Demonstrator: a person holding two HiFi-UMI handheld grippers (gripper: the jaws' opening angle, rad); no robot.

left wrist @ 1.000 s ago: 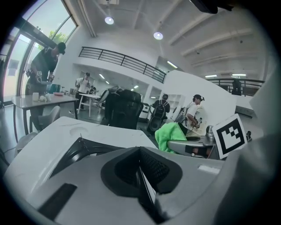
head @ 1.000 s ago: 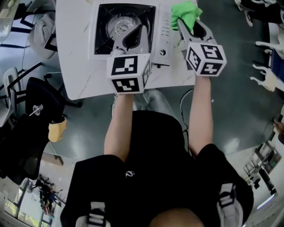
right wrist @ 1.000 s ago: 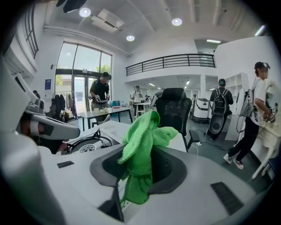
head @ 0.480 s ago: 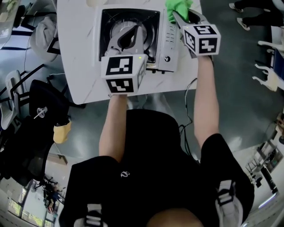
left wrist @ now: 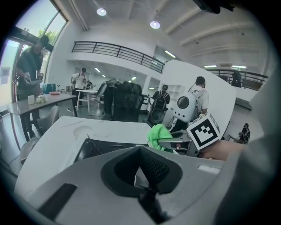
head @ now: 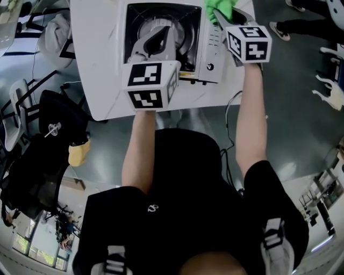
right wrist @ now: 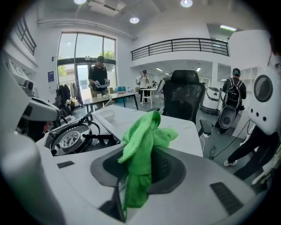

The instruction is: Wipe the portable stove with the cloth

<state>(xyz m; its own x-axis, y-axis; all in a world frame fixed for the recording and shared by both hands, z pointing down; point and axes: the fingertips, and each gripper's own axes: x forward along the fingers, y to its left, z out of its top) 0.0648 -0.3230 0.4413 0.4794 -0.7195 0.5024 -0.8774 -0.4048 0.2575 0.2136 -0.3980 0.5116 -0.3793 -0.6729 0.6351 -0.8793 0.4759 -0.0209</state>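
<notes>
No word, number or brand could be read. The left gripper [head: 163, 35] and right gripper [head: 220, 15] carried only black-and-white square markers; a white mark [head: 154, 209] on the black shirt [head: 185, 172] was illegibly small.

Your head camera looks steeply down on the bench [head: 99, 80]; both gripper cameras peer closely along their fingers [right wrist: 66, 184], sharing the stove [right wrist: 72, 138].

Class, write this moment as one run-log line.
right gripper: shut on green cloth | left gripper: shut, empty, over portable stove
</notes>
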